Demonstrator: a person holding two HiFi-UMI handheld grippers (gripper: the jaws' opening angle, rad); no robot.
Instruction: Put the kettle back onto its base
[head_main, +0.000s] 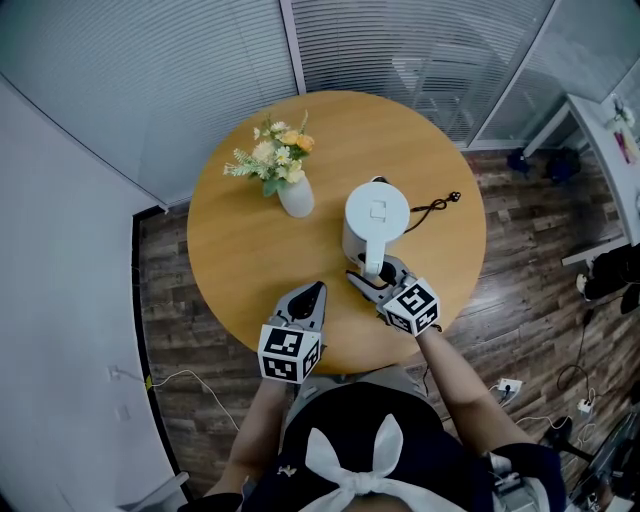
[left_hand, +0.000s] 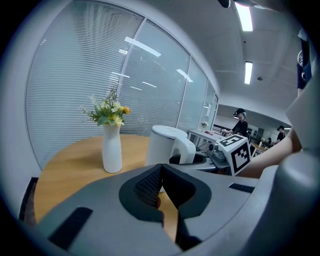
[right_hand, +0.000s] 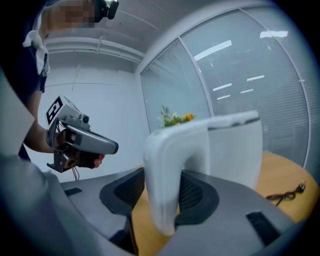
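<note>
A white electric kettle (head_main: 376, 215) stands upright on the round wooden table (head_main: 240, 250), its handle toward me. Its base cannot be made out beneath it; a black cord (head_main: 430, 208) runs from its foot to a loose plug. My right gripper (head_main: 372, 272) has the kettle's handle (right_hand: 165, 175) between its jaws, with a thin gap showing beside the left pad, so it stands open around the handle. My left gripper (head_main: 316, 290) hovers over the table's near edge to the left of the kettle (left_hand: 165, 145), its tips together and nothing in them.
A white vase of flowers (head_main: 296, 197) stands left of the kettle, toward the back of the table. Glass walls with blinds lie beyond. Desks and other people are at the right, and cables lie on the wooden floor.
</note>
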